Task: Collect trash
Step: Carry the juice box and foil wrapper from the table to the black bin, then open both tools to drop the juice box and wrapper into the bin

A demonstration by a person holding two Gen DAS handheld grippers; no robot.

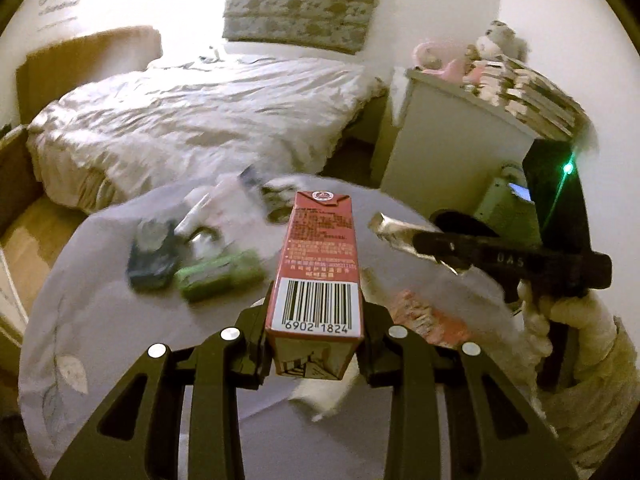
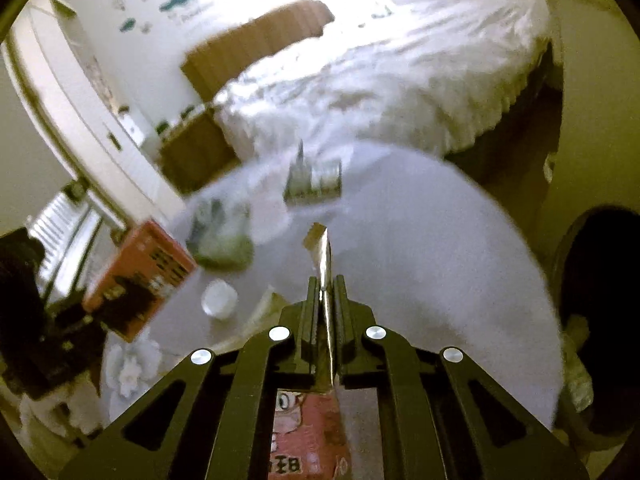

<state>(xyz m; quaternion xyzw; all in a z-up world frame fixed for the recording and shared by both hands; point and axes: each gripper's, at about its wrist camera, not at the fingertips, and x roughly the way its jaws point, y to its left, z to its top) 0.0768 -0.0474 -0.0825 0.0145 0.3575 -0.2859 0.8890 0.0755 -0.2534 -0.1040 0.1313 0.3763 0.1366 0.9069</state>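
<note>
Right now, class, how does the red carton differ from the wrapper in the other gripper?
The red carton is a stiff box; the wrapper is thin and flat. The left gripper holds the carton partly open; the right gripper is pinched shut on the wrapper. Both are held above the table.

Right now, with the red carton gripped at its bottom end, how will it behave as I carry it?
The red carton looks stiff: its walls stay flat between the left gripper fingers. It is gripped low, so it may lever or tilt. Probably light if empty, though the contents can't be seen.
</note>
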